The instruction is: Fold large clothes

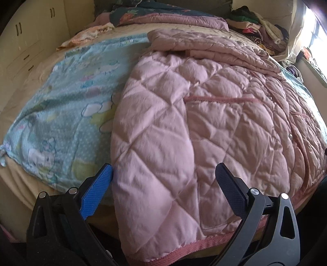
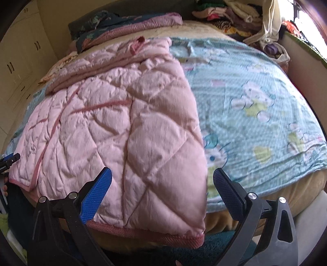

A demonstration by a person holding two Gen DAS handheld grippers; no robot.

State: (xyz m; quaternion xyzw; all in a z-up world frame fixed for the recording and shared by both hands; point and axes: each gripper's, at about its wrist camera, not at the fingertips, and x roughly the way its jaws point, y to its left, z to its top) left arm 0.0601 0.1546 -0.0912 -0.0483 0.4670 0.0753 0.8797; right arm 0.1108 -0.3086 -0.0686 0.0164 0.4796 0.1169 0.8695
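A large pink quilted garment (image 1: 184, 126) with darker pink trim lies spread on the bed, its sides folded inward; it also shows in the right wrist view (image 2: 114, 122). Its hem hangs over the bed's near edge. My left gripper (image 1: 164, 174) is open and empty, its jaws spread over the garment's left folded edge near the hem. My right gripper (image 2: 162, 176) is open and empty, hovering over the garment's right folded edge near the hem. The left gripper's tip shows at the left edge of the right wrist view (image 2: 10, 159).
A light blue cartoon-print sheet (image 1: 67, 98) covers the bed under the garment, also seen in the right wrist view (image 2: 255, 98). Piled clothes (image 1: 259, 28) and folded bedding (image 1: 163, 18) lie at the far side. Cream cabinets (image 1: 26, 41) stand on the left.
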